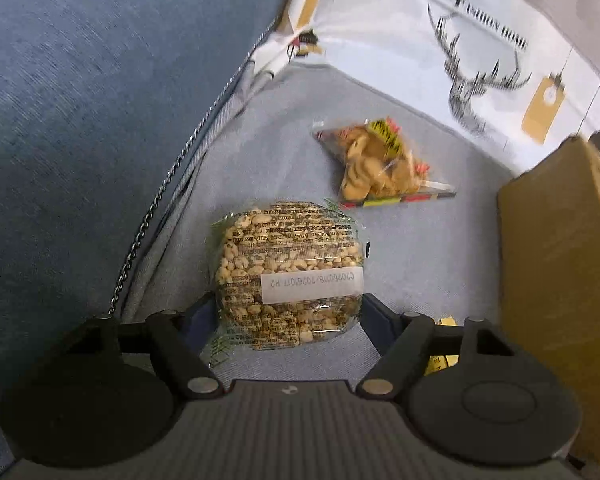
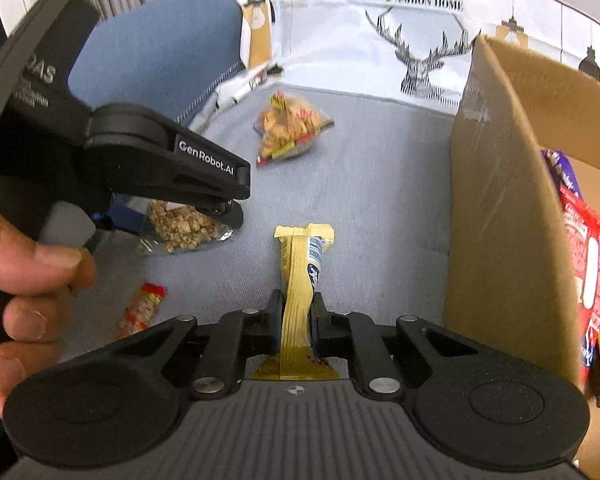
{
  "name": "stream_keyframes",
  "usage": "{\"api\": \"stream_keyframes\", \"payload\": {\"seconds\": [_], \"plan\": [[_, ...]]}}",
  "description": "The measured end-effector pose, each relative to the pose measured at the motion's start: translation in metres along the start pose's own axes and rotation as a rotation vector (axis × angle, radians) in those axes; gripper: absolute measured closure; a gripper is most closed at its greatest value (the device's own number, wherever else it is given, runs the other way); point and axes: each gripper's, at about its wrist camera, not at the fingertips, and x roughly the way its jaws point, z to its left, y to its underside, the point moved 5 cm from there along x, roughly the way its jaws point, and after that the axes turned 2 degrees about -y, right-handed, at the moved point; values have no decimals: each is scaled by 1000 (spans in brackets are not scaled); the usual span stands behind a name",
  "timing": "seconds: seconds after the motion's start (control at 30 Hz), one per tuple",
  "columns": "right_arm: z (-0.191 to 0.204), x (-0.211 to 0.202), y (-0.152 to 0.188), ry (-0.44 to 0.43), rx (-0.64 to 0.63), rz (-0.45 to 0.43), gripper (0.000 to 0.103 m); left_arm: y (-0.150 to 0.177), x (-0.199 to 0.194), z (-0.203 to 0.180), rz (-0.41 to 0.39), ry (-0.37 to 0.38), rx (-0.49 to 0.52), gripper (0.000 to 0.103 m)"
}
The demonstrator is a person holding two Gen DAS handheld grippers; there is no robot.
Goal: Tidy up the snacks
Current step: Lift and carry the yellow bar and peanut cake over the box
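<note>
"GenRobot.AI"-marked left gripper (image 2: 220, 216) jaws clamp puffed-grain packet (image 1: 288, 276); right gripper (image 2: 296, 320) jaws clamp yellow bar (image 2: 300, 280).

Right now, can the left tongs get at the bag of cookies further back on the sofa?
Probably not yet: the left tongs are shut on the puffed grain pack. The bag of cookies lies beyond, with open cushion between.

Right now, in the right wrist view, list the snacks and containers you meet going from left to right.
Small red-and-yellow snack pack → puffed grain cake packet in the left tool → yellow bar wrapper in the right tool → cardboard box → red snack packet inside it.
</note>
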Motion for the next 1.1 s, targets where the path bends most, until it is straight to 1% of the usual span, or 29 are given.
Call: {"api": "stream_keyframes", "payload": {"seconds": [0.13,0.23,0.3,0.47,0.57,0.9,1.1], "plan": [[1,-14,-10,-20,22,-48,90,-5,-9,2,-35,37,-43,23],[-2,-23,-15,-28,30,-84,90,-10,-15,1,-70,46,-54,23],[-4,-30,-17,-28,35,-108,90,-13,-20,0,-96,66,-65,23],[-12,-44,-27,-37,57,-167,90,-19,-32,-6,-164,103,-70,23],[-17,-55,-32,-27,57,-211,90,-22,-40,-10,-205,121,-69,23],[-43,-91,-45,22,38,-381,90,-26,-65,-35,-343,181,-6,23],[-64,-106,-44,56,36,-437,90,-24,-77,-57,-397,223,36,23]]}}
